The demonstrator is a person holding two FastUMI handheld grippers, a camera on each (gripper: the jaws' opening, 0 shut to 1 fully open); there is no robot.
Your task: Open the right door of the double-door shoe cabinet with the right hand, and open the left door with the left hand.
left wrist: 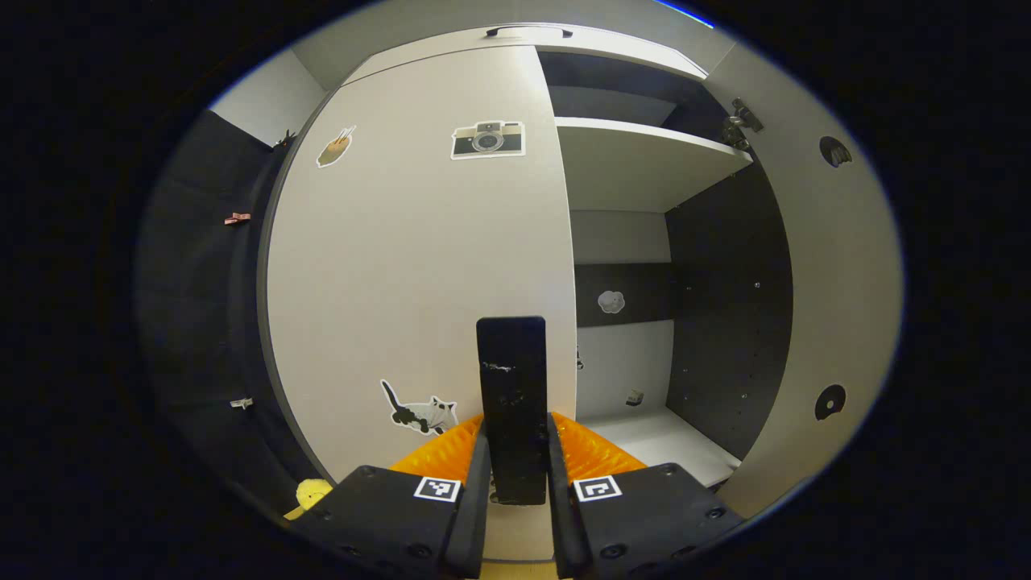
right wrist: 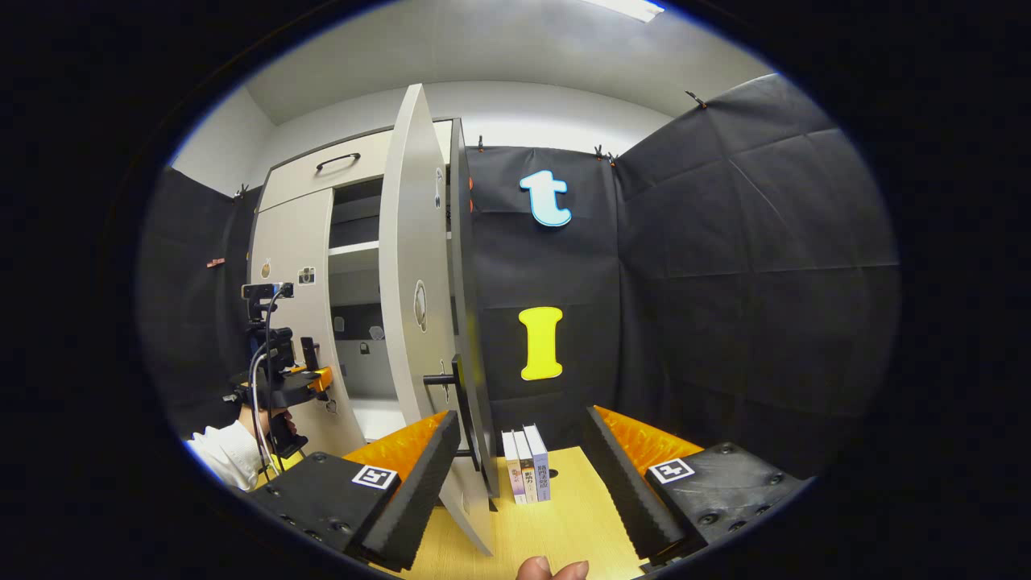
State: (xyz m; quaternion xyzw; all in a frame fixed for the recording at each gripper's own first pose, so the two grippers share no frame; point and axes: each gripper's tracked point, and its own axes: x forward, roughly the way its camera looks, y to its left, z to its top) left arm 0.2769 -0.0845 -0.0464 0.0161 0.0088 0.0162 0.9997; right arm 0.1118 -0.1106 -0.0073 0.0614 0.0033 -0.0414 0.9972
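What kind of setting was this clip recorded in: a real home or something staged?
Most likely a staged recording booth, not a home: black cloth walls clipped up around a lone shoe cabinet, its right door open, a few books on a bare wooden surface, and hand-held tongs with a camera.

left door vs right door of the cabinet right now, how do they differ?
The left door is closed flat against the cabinet; the right door stands swung wide open, baring the shelves. The left gripper is clamped on the left door's black handle; the right gripper is open, its fingers off the right door's handle. The left door's front shows camera and cat stickers. Both are pale panels with dark handles.
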